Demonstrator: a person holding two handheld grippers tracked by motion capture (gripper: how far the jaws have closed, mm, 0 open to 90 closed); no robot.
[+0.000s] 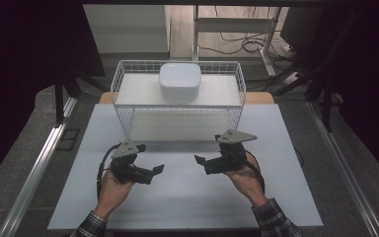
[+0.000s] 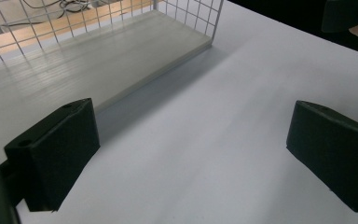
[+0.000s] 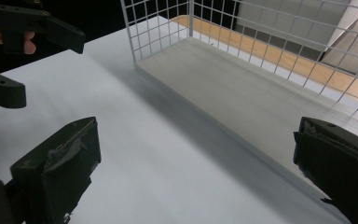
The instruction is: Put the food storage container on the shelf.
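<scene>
While both wait, nothing is grasped:
Left hand-held gripper point(image 1: 159, 169): jaws wide apart, empty, over white bench point(image 1: 187, 197).
Right hand-held gripper point(image 1: 200, 159): likewise.
White rounded plastic box point(image 1: 179, 81): atop white wire rack point(image 1: 123, 94).
Next: probably reaching for it.

Dim, soft overhead light, dark edges

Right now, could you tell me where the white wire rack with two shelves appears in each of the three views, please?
High view: the white wire rack stands centre top, at the far edge of the white table.
Left gripper view: upper left, lower shelf and mesh corner.
Right gripper view: upper right, lower shelf and mesh.
Shared landmark: the lower shelf's front edge on the table.
</scene>
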